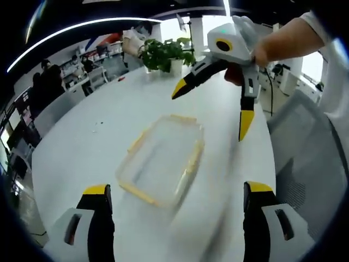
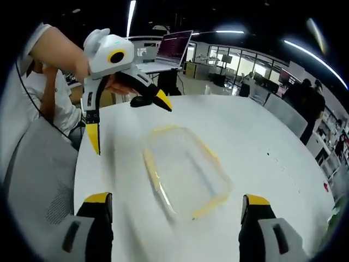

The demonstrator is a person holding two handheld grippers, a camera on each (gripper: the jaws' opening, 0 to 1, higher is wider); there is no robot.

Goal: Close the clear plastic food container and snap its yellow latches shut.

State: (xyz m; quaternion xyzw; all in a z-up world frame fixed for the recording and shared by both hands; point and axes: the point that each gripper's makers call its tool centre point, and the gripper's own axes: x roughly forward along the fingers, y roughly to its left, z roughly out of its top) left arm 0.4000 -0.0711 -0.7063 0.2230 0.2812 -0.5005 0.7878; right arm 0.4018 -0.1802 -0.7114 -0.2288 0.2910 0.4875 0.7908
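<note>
Left gripper view, left to right: people standing at desks far off beyond the table's left edge. Left gripper (image 1: 177, 199) low in front, jaws spread wide and released, grasping nothing, yellow tips hanging above the near edge of the white table (image 1: 82, 142). Between those jaws and a little beyond, the clear plastic food container (image 1: 162, 159) lying flat near the middle of the table, blurred, yellow latches (image 1: 192, 164) along its rim; whether snapped down, cannot tell. Farther back, a potted plant (image 1: 163, 53) near the far edge. To the right, right gripper (image 1: 210, 112) held in a hand (image 1: 248, 63), raised above the container, jaws splayed apart, empty. Grey chair (image 1: 305, 158) past the right edge.

Right gripper view, left to right: grey chair (image 2: 38, 174) beside the table's left edge; left gripper (image 2: 128, 123) aloft, released, clear of the container (image 2: 185, 170); laptop (image 2: 173, 48) on a desk behind; right gripper (image 2: 177, 204) in the foreground, jaws wide, straddling the container's near end without touching.
</note>
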